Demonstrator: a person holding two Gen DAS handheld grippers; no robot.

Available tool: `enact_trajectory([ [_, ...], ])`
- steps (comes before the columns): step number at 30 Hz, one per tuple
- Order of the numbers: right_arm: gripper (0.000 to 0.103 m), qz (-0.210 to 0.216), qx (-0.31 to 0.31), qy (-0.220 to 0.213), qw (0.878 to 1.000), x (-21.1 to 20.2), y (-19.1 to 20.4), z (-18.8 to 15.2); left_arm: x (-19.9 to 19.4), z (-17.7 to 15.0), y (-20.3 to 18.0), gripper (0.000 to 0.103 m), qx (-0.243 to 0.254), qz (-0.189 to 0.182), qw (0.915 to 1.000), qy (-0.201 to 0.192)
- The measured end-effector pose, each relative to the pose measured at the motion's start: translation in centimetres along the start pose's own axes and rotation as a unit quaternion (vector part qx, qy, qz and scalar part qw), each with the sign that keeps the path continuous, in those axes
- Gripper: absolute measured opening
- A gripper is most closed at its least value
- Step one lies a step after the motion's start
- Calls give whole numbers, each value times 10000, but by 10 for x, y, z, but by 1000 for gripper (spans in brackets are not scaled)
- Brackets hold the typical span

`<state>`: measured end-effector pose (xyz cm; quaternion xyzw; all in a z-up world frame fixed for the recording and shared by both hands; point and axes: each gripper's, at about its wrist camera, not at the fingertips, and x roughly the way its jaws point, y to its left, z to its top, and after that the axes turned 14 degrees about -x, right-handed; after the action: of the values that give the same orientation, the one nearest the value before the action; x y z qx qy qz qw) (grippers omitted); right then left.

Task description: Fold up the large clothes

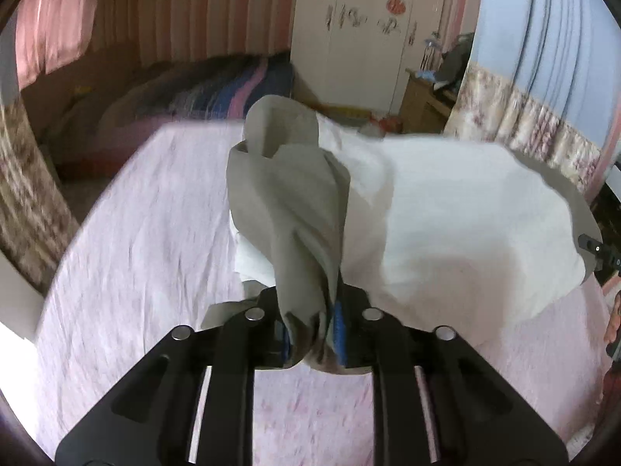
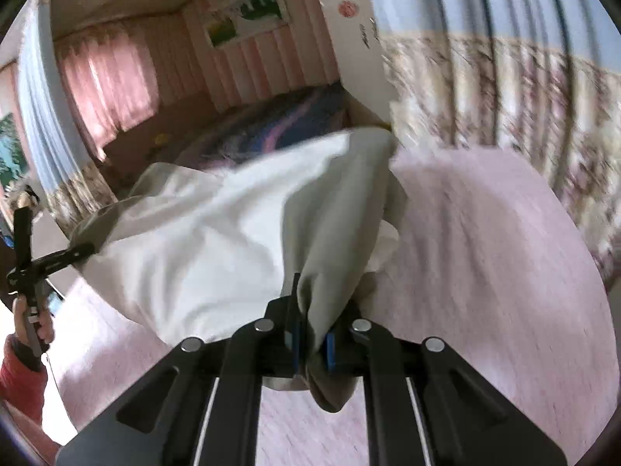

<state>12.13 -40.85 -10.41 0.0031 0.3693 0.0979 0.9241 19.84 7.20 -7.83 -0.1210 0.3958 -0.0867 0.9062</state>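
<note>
A large white garment [image 1: 446, 209] with grey sleeves hangs stretched in the air above the pink bed sheet [image 1: 147, 233]. My left gripper [image 1: 310, 330] is shut on a bunched grey sleeve [image 1: 295, 202]. My right gripper [image 2: 310, 341] is shut on the other grey sleeve [image 2: 349, 213], with the white body of the garment [image 2: 202, 240] spreading left toward the left gripper [image 2: 73, 252]. The right gripper also shows at the right edge of the left wrist view [image 1: 597, 250].
The pink sheet [image 2: 485, 256] covers the bed under the garment. A second bed with a striped blanket [image 1: 217, 93] lies beyond. A white wardrobe [image 1: 361, 39] and floral curtains [image 2: 504, 89] stand around.
</note>
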Motion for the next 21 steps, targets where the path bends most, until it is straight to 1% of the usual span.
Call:
enact_trajectory([
  [1, 15, -7, 73, 223, 9997, 10, -5, -11, 8, -11, 7, 28, -7, 34, 9999, 102],
  [2, 17, -33, 71, 377, 9993, 18, -7, -18, 19, -23, 14, 38, -2, 119, 9997, 192],
  [3, 23, -76, 17, 545, 9985, 28, -7, -25, 25, -27, 18, 54, 27, 193, 9996, 191],
  [4, 30, -165, -73, 642, 9978, 36, -6, -31, 30, -34, 21, 62, 93, 392, 9991, 89],
  [5, 34, -222, -47, 635, 9977, 37, -7, -33, 30, -36, 23, 75, 58, 530, 9986, -39],
  [6, 41, -250, 10, 638, 9976, 36, -8, -31, 28, -35, 25, 80, -14, 577, 9983, -95],
  [8, 42, -318, 20, 508, 9982, 17, -9, -19, 18, -31, 29, 83, -127, 571, 9982, -145],
  [9, 45, -353, -19, 448, 9984, 11, -8, -16, 12, -30, 30, 87, -117, 620, 9978, -181],
  [10, 57, -468, -108, 286, 9984, -3, -6, -8, 5, -28, 30, 90, -80, 735, 9969, -262],
  [11, 65, -548, -149, 160, 9983, -11, -4, -4, -2, -25, 29, 98, -30, 916, 9952, -345],
  [12, 74, -695, -201, -72, 9973, -22, -3, 4, -5, -21, 29, 100, -13, 1032, 9939, -378],
  [13, 76, -753, -234, -190, 9967, -28, -1, 6, -10, -17, 28, 100, -19, 1085, 9933, -405],
  [14, 76, -813, -268, -291, 9959, -31, -1, 12, -15, -12, 28, 100, -50, 1061, 9934, -420],
  [15, 79, -874, -290, -355, 9951, -30, -1, 18, -19, -7, 27, 100, -91, 997, 9941, -413],
  [16, 82, -1022, -302, -442, 9933, -27, 0, 26, -22, -2, 25, 100, -113, 955, 9944, -430],
  [18, 88, -1142, -344, -524, 9915, -19, -2, 37, -23, 11, 21, 100, -116, 935, 9936, -622],
  [20, 88, -1196, -341, -582, 9905, -5, -5, 49, -17, 24, 16, 100, -156, 1005, 9922, -719],
  [21, 88, -1192, -265, -544, 9910, 6, -7, 55, -11, 34, 14, 100, -208, 917, 9930, -712],
])
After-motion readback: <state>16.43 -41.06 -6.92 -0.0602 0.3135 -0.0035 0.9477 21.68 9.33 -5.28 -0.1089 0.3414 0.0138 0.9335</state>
